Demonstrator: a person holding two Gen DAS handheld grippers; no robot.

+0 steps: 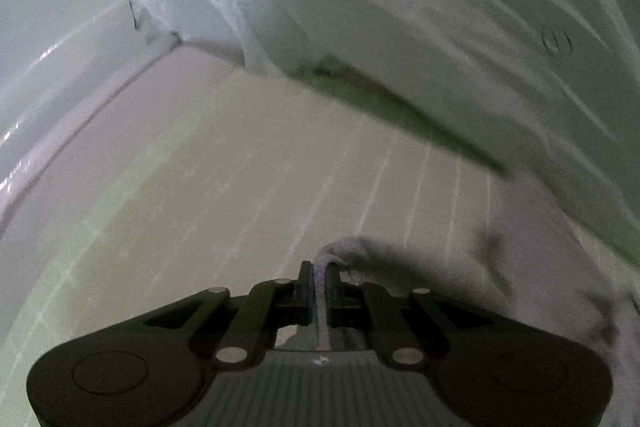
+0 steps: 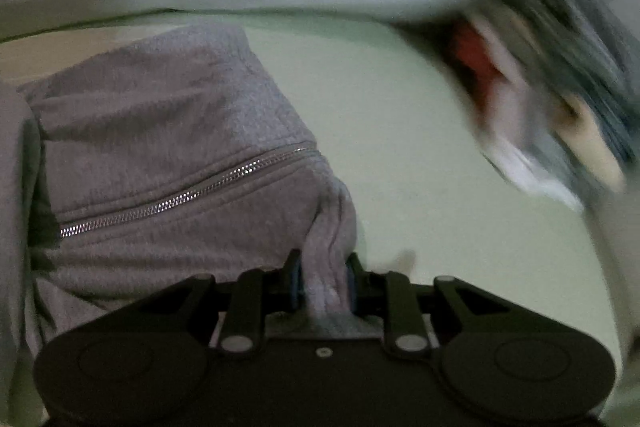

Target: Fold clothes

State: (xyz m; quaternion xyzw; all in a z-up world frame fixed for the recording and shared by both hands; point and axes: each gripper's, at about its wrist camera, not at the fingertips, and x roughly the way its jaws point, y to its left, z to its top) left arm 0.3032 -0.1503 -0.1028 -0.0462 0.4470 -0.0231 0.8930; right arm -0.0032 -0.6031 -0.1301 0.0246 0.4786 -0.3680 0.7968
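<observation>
A grey zip-up sweatshirt [image 2: 160, 131] with a silver zipper [image 2: 188, 195] lies on a pale green surface [image 2: 400, 155], filling the left of the right wrist view. My right gripper [image 2: 322, 281] is shut on a bunched fold of it at its right edge. In the left wrist view my left gripper [image 1: 319, 287] is shut on a thin edge of the same grey fabric [image 1: 520, 247], which trails off to the lower right above a pale striped surface [image 1: 240, 195].
A pale wall or furniture panel [image 1: 400, 7] rises behind the striped surface, with a light rim [image 1: 60, 99] curving at left. A blurred pile of mixed items, red and dark, [image 2: 540, 79] sits at the right in the right wrist view.
</observation>
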